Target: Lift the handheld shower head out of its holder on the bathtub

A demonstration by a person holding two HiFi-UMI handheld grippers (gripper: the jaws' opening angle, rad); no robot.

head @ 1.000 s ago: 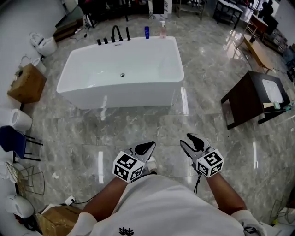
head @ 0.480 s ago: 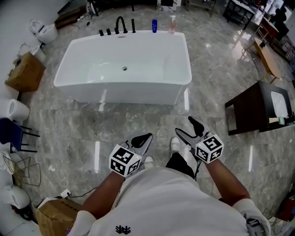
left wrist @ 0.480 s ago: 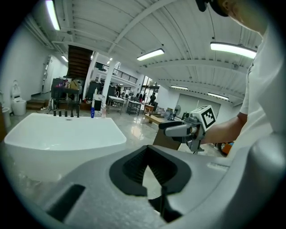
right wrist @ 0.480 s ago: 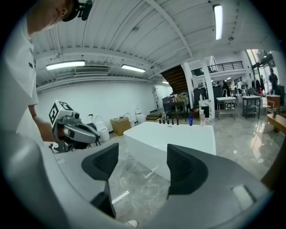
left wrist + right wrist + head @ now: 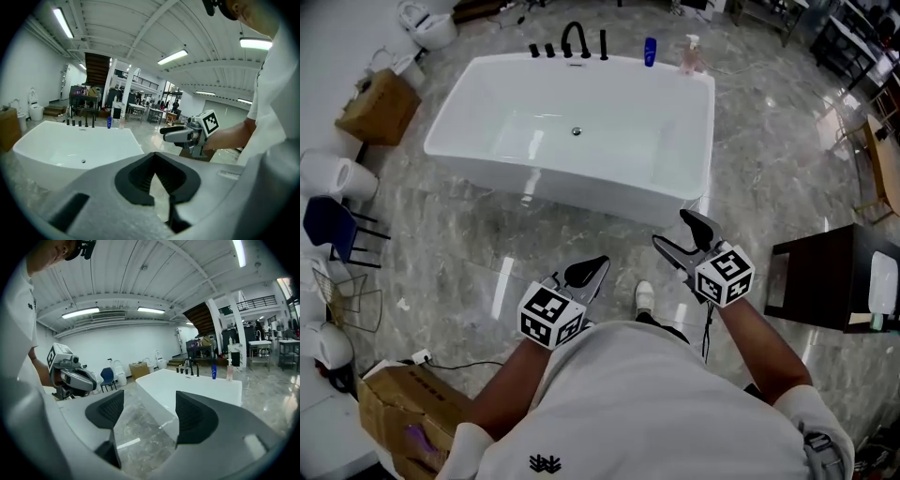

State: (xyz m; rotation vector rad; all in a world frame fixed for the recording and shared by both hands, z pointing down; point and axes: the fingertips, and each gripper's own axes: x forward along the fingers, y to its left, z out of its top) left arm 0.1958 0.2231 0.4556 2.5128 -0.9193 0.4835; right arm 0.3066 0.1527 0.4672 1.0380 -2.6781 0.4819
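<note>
While left hand-held gripper (image 5: 591, 270) is closed, right (image 5: 672, 231), empty, just opened before one bathtub (image 5: 581, 194)

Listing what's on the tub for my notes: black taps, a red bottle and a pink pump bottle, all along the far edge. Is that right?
Not quite: the bottle is blue, not red, as the head view shows. It does stand on the bathtub's far edge, with the black taps and the pink pump bottle.
</note>
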